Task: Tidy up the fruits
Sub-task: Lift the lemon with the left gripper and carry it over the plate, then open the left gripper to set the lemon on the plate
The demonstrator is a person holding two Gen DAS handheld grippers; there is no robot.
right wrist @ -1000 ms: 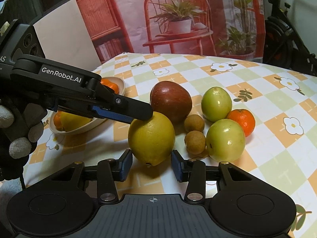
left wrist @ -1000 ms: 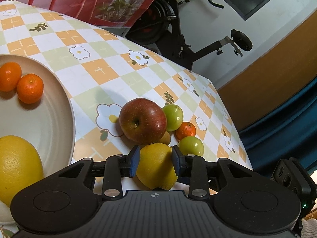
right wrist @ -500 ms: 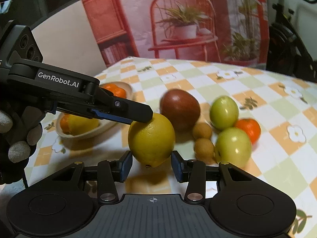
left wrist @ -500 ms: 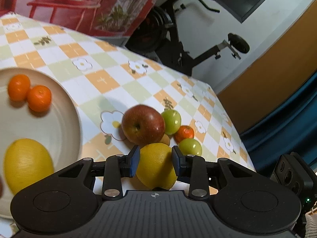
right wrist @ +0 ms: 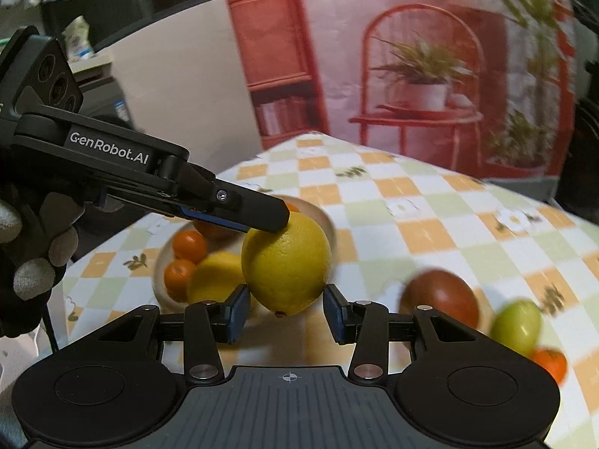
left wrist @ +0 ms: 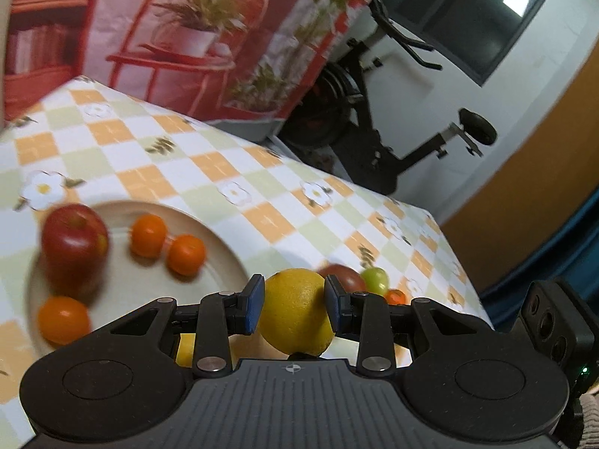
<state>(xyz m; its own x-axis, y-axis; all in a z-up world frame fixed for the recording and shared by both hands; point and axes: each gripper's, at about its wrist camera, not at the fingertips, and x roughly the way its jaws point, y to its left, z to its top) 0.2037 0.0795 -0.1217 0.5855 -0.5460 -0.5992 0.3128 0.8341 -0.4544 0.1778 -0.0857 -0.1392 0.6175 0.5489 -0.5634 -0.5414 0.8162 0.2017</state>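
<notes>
My left gripper [left wrist: 294, 305] is shut on a yellow lemon [left wrist: 295, 310] and holds it in the air above the table, near the beige plate [left wrist: 224, 247]. The plate holds a red apple [left wrist: 75, 241], three small oranges [left wrist: 186, 254] and another lemon [right wrist: 215, 277]. In the right wrist view the held lemon [right wrist: 286, 262] hangs just ahead of my right gripper [right wrist: 286, 314], which is open and empty, its pads either side of the lemon without touching. A dark red apple [right wrist: 440, 297], a green fruit [right wrist: 518, 323] and an orange [right wrist: 550, 363] lie on the tablecloth.
The checked tablecloth [left wrist: 262, 194] covers a table whose far edge drops off toward an exercise bike [left wrist: 378, 142]. A gloved hand [right wrist: 33, 247] holds the left gripper at the left of the right wrist view.
The left gripper has lifted the lemon off the table and carried it left toward the plate. The right gripper has risen with it and stays open.
</notes>
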